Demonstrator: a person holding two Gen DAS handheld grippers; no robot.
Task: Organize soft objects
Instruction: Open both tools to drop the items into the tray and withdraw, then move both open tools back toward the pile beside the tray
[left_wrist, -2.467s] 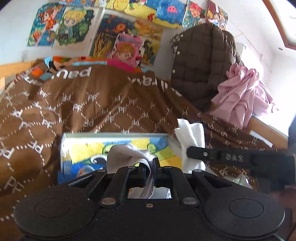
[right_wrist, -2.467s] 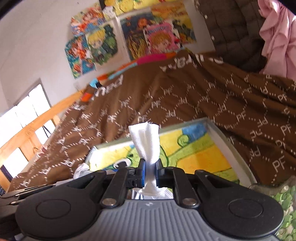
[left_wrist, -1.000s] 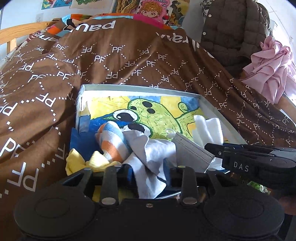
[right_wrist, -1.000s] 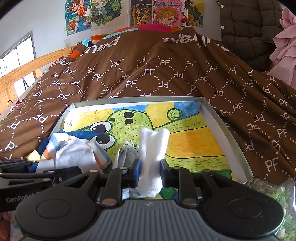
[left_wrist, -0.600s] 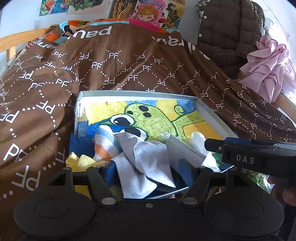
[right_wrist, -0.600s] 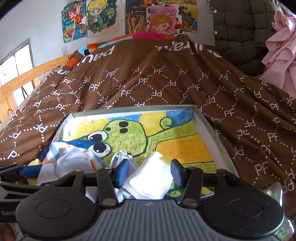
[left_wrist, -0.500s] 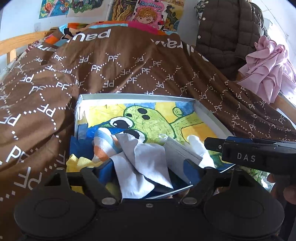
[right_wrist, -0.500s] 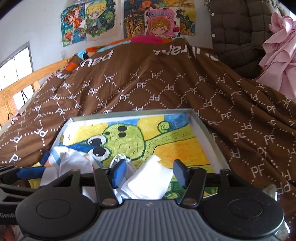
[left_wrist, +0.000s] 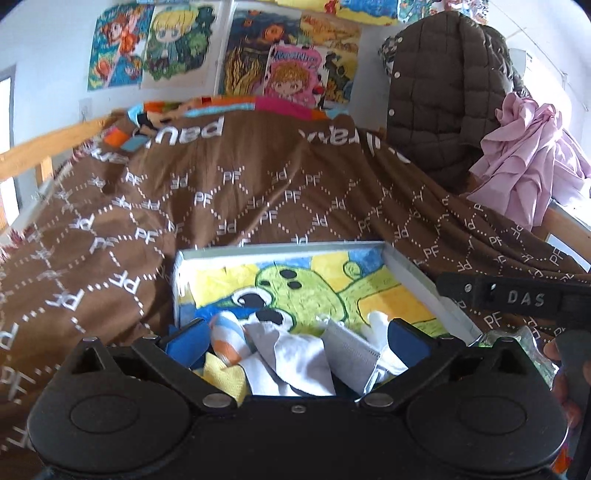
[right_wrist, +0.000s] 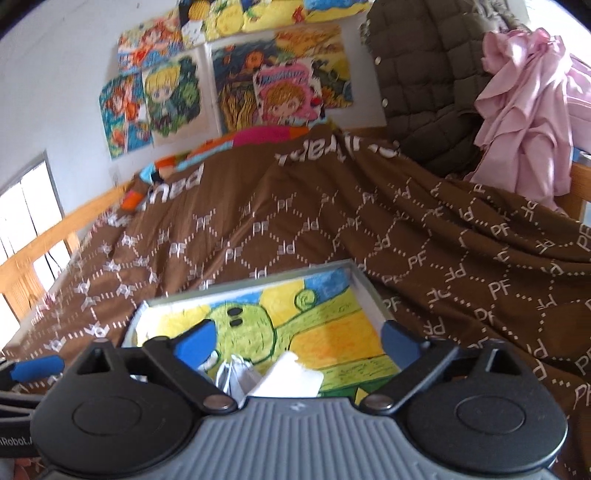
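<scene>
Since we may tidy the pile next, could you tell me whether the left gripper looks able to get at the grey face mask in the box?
Probably yes. The left gripper is open, and the face mask lies on top of the pile between its fingers, with nothing covering it in the box.

Both wrist cameras sit low and close behind their own fingers, looking forward across the bed toward the poster wall. They share the painted box (left_wrist: 402, 264) (right_wrist: 364, 284), brown blanket (left_wrist: 258, 192) (right_wrist: 424, 229) and posters (left_wrist: 291, 62) (right_wrist: 284, 88).
</scene>
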